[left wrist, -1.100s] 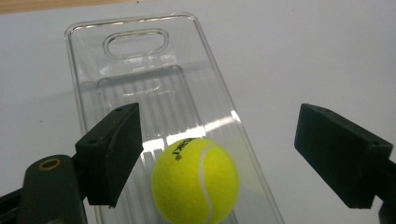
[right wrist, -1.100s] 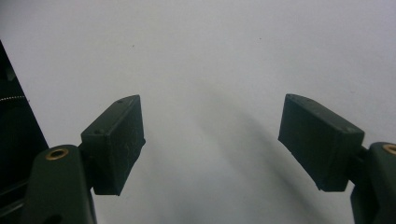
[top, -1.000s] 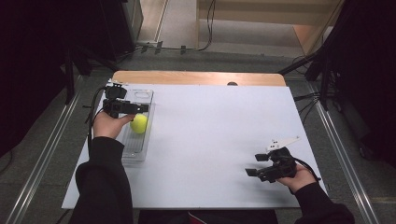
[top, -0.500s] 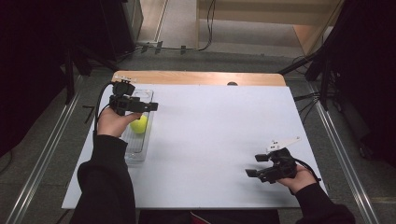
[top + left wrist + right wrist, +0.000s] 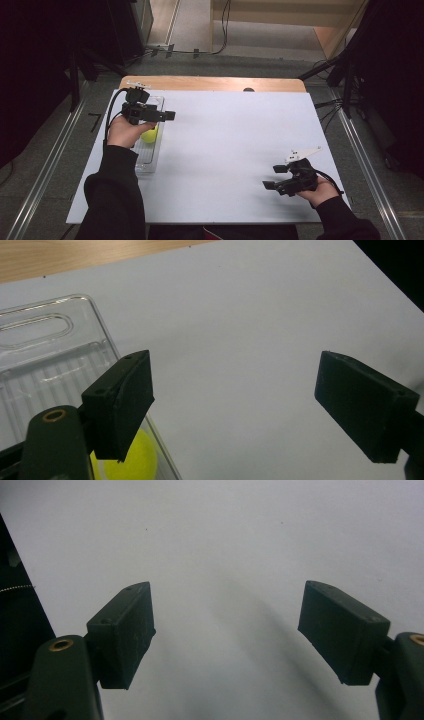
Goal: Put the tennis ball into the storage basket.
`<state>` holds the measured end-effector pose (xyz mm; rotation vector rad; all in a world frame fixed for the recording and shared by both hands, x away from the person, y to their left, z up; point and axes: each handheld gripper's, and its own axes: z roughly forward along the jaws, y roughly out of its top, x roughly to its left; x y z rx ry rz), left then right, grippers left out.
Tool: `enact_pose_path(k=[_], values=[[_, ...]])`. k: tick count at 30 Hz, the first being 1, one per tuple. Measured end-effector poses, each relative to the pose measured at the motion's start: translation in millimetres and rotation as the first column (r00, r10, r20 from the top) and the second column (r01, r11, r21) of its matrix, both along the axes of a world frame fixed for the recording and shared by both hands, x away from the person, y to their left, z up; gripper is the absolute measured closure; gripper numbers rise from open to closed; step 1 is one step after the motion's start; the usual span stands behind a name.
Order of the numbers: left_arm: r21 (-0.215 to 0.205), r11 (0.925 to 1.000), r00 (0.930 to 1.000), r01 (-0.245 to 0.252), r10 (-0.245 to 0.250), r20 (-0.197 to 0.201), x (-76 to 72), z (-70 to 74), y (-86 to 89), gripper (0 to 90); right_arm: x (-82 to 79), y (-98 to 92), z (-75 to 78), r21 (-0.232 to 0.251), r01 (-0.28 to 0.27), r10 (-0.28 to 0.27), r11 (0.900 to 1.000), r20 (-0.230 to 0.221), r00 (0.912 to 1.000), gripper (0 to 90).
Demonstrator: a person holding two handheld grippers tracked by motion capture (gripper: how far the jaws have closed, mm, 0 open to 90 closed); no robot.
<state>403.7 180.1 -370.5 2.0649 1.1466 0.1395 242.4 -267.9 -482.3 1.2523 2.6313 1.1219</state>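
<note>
Lifting away from the clear tray (image 5: 145,162), the left gripper (image 5: 167,116) hangs above the tray's right edge with its jaws spread wide and nothing between them. The yellow ball (image 5: 149,135) lies inside the tray, roughly at its middle, just below and beside that gripper; in the left gripper view the ball (image 5: 131,460) peeks out under the near jaw, apart from it. To my eye the step in hand is the retreat after the ball was set down in the tray, so the placing looks done. The next move calls for little more than carrying the left gripper clear of the tray wall without knocking it.

The right gripper (image 5: 270,177) rests low on the white table (image 5: 235,140) near its front right corner, jaws also parted and empty.

Compared with a second ago, the left gripper has risen and drawn back from the ball towards the far end of the tray, while the ball and the right gripper have stayed put.
</note>
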Motion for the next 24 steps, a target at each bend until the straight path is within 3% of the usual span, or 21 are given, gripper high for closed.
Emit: enact_pose_path(k=[24], values=[[0.032,0.9963,0.9963,0.08,-0.079,-0.033,-10.1,-19.6,-19.8,17.4,-3.7,3.6,3.6,-0.005,0.002,-0.002,1.0,0.007,1.0,20.4]])
